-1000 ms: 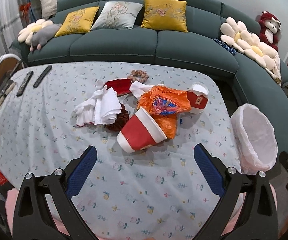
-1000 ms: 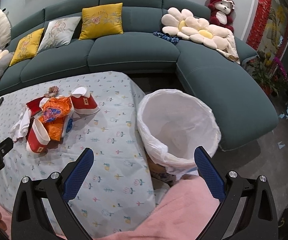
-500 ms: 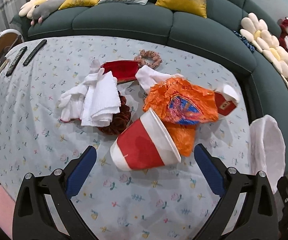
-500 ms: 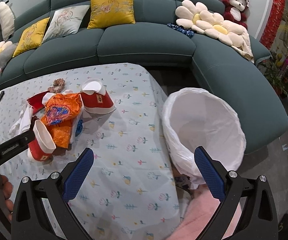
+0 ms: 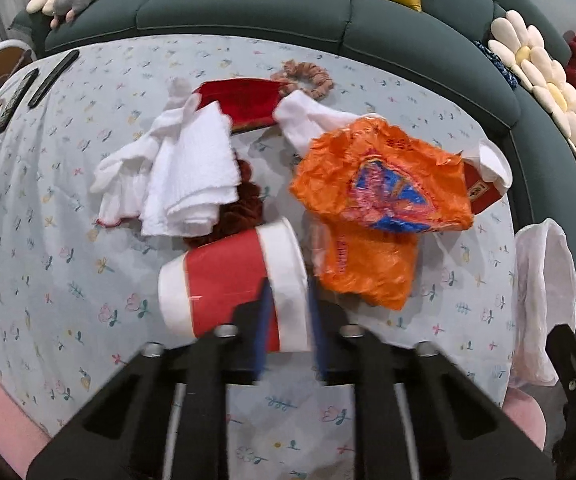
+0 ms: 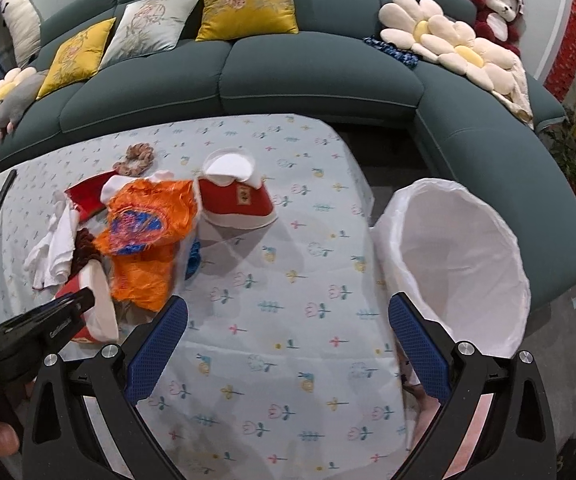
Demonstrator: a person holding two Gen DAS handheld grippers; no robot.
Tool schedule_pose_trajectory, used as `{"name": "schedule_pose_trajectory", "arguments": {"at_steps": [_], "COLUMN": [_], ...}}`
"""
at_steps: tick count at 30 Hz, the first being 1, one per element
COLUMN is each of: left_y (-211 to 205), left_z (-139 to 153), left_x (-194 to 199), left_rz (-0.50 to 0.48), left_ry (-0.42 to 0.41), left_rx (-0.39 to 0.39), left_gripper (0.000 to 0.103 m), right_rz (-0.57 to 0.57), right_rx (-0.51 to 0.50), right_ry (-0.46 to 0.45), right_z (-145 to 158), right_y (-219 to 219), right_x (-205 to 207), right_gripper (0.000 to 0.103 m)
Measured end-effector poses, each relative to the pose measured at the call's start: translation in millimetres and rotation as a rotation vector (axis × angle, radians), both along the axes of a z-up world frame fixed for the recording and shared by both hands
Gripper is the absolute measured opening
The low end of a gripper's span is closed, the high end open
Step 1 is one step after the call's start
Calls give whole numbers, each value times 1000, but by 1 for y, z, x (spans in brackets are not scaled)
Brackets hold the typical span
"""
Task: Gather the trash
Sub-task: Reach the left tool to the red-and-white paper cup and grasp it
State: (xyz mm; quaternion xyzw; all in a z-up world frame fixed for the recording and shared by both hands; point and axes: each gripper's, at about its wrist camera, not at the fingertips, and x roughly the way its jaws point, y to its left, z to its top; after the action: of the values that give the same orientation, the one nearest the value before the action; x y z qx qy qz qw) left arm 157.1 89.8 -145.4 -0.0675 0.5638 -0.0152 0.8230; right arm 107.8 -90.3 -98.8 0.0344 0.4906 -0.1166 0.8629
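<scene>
Two claws in our frames: left claw [image 5: 285, 330] pinching the rim of the red paper cup [image 5: 223, 280] lying lower centre on the table [image 5: 39, 240]; right claw [image 6: 283, 344] spread, white-lined bin [image 6: 464, 256] at frame right.

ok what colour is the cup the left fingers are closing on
Red with white bands at both ends, the cup shows best in the left wrist view.

Left tongs [image 5: 288, 320] drawn narrow, blue fingers [image 5: 263, 320] pinched on the white rim of a red paper cup [image 5: 231, 280]. Right tongs [image 6: 283, 344] spread wide, gripping nothing, held level above the tabletop [image 6: 288, 300].
</scene>
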Motion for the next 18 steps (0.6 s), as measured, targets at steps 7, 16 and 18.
{"name": "schedule_pose_trajectory", "arguments": {"at_steps": [7,16,18], "left_y": [26,49,46], "left_z": [7,16,14], "left_x": [-14,-21,-23], "left_rz": [27,57,48], "left_ry": [-41,-54,-45], "left_rx": [2,-54,-51], "left_gripper": [0,1,16], "right_rz": [30,64,70], "right_rx": [60,91,79], "right_ry": [11,-1,-4], "right_z": [-6,-4,-3], "right_y": [14,32,34], "right_x": [6,27,28], "right_gripper": [95,93,93]}}
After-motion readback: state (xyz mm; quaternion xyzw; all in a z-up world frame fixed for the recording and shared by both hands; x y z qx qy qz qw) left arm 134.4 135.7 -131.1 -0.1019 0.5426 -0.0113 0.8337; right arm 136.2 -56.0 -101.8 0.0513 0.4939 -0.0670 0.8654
